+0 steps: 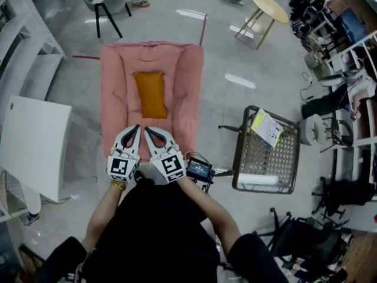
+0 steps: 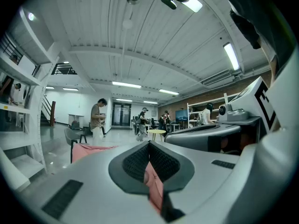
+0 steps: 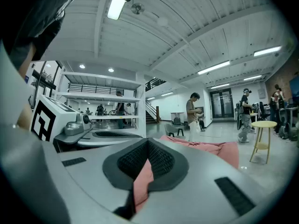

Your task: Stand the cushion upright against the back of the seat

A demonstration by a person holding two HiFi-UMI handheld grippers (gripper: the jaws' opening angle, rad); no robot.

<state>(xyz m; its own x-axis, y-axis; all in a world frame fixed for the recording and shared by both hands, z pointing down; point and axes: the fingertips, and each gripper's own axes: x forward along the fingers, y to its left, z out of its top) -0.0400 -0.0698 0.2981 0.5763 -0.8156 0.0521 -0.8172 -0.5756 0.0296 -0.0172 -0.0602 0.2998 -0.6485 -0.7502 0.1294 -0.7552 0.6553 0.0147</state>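
Cushion (image 1: 149,94), mustard orange, lying flat at middle of pink padded seat (image 1: 118,81). Left gripper (image 1: 138,127) and right gripper (image 1: 146,129) side by side over seat's near edge, both pairs of jaws pressed together, holding nothing.

An orange cushion (image 1: 150,94) lies flat in the middle of the pink seat (image 1: 118,75). The left gripper (image 1: 138,127) and right gripper (image 1: 147,130) are side by side at the seat's near edge, jaws together.

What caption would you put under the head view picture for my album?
Left gripper and right gripper, both shut, at the pink seat where an orange cushion lies flat.
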